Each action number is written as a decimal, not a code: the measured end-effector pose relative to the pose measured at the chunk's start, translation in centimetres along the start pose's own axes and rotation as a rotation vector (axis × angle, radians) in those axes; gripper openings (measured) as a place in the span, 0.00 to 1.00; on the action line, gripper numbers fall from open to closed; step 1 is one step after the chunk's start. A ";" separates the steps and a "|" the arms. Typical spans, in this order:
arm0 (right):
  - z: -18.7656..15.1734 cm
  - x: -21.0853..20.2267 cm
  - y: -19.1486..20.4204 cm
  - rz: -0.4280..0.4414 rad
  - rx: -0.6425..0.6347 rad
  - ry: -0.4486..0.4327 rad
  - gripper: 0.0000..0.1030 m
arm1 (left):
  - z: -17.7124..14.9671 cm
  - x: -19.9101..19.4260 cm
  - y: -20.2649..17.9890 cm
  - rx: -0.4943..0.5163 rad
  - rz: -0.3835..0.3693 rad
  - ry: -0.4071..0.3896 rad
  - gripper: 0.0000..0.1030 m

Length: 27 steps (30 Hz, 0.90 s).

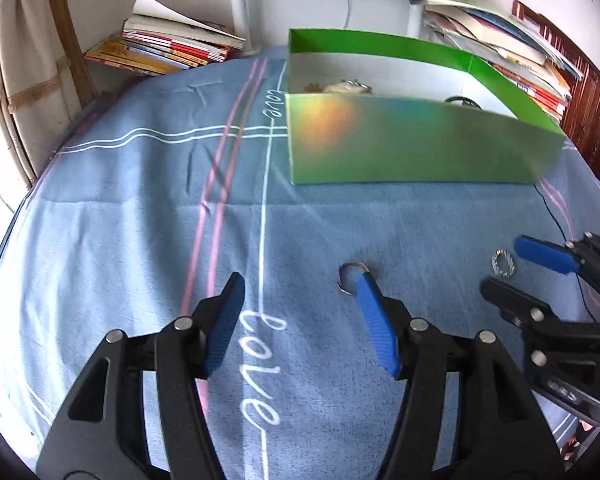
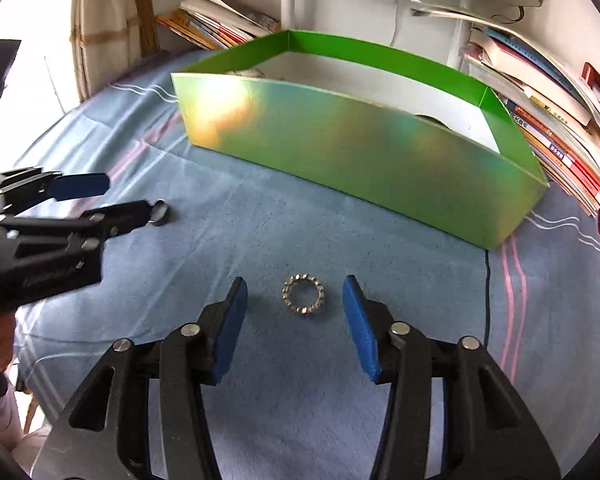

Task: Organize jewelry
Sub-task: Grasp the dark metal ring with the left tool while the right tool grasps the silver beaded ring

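Note:
A shiny green box (image 1: pixel 400 144) stands on the blue cloth; jewelry pieces (image 1: pixel 346 87) lie inside it. It also shows in the right wrist view (image 2: pixel 340 152). My left gripper (image 1: pixel 300 292) is open; a plain silver ring (image 1: pixel 350 276) lies on the cloth at its right fingertip. My right gripper (image 2: pixel 294 296) is open, with a spiky silver ring (image 2: pixel 303 295) lying between its fingers. That ring also shows in the left wrist view (image 1: pixel 503 263), beside the right gripper (image 1: pixel 504 268). The left gripper (image 2: pixel 128 198) shows at the left of the right wrist view, by the plain ring (image 2: pixel 160 213).
Stacks of books (image 1: pixel 168 46) lie behind the cloth at the left and more books (image 2: pixel 556 120) at the right. A thin black cord (image 2: pixel 486 300) runs across the cloth right of the right gripper. A white post (image 1: pixel 240 4) stands behind the box.

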State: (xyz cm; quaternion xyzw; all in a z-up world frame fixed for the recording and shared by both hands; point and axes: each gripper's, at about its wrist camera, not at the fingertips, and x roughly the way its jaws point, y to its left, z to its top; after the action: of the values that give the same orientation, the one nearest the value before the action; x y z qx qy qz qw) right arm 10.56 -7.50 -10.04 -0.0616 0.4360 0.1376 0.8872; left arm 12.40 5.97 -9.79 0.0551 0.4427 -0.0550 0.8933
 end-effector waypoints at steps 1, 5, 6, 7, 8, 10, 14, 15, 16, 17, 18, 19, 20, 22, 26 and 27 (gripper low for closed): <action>0.0 0.0 0.1 0.019 0.005 0.007 0.22 | 0.1 0.1 -0.2 0.004 -0.003 -0.002 0.57; -0.7 -0.5 0.6 0.005 0.001 0.006 0.21 | 0.1 0.4 -0.8 0.017 -0.017 -0.002 0.57; -0.8 -0.5 0.4 0.009 0.005 0.006 0.21 | 0.1 0.6 -1.0 0.019 -0.020 0.000 0.57; -1.0 -0.6 0.2 0.014 0.015 0.004 0.21 | 0.2 0.7 -1.1 0.021 -0.023 0.003 0.57; -1.2 -0.7 0.1 0.016 0.023 0.002 0.21 | 0.3 1.0 -1.3 0.022 -0.025 0.006 0.57; -1.6 -1.0 -0.5 0.012 0.044 -0.001 0.21 | 0.6 1.3 -1.6 0.021 -0.028 0.007 0.55; -2.3 -1.5 -1.7 0.009 0.083 -0.004 0.21 | 0.9 1.3 -2.3 0.031 -0.052 0.003 0.33; -2.6 -1.7 -2.1 0.007 0.096 -0.005 0.21 | 0.8 1.2 -2.5 0.037 -0.053 0.002 0.28; -2.8 -1.9 -2.3 0.006 0.104 -0.006 0.21 | 0.8 1.2 -2.7 0.040 -0.056 0.002 0.20; -3.0 -2.0 -2.6 0.003 0.115 -0.007 0.21 | 0.8 1.2 -3.0 0.045 -0.055 0.003 0.20; -3.2 -2.2 -2.9 0.001 0.123 -0.008 0.21 | 0.7 1.0 -3.3 0.050 -0.046 0.004 0.20; -3.4 -2.3 -3.1 -0.004 0.130 -0.008 0.21 | 0.6 0.9 -3.5 0.053 -0.044 0.006 0.20; -3.6 -2.5 -3.4 -0.015 0.144 -0.009 0.21 | 0.4 0.8 -3.6 0.053 -0.047 0.008 0.20; -3.9 -2.8 -3.8 -0.033 0.163 -0.009 0.21 | 0.0 0.3 -4.0 0.051 -0.053 0.007 0.20; -4.5 -3.8 -4.5 -0.069 0.202 -0.025 0.21 | -0.9 -0.9 -5.4 0.059 -0.046 -0.008 0.20; -4.7 -4.2 -4.6 -0.080 0.210 -0.031 0.21 | -1.2 -1.2 -5.8 0.064 -0.047 -0.010 0.20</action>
State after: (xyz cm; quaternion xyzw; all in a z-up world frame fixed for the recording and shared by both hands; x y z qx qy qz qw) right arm 5.95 -13.80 -9.65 0.0164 0.4312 0.0566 0.9003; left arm 9.92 0.44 -9.85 0.0728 0.4375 -0.0905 0.8917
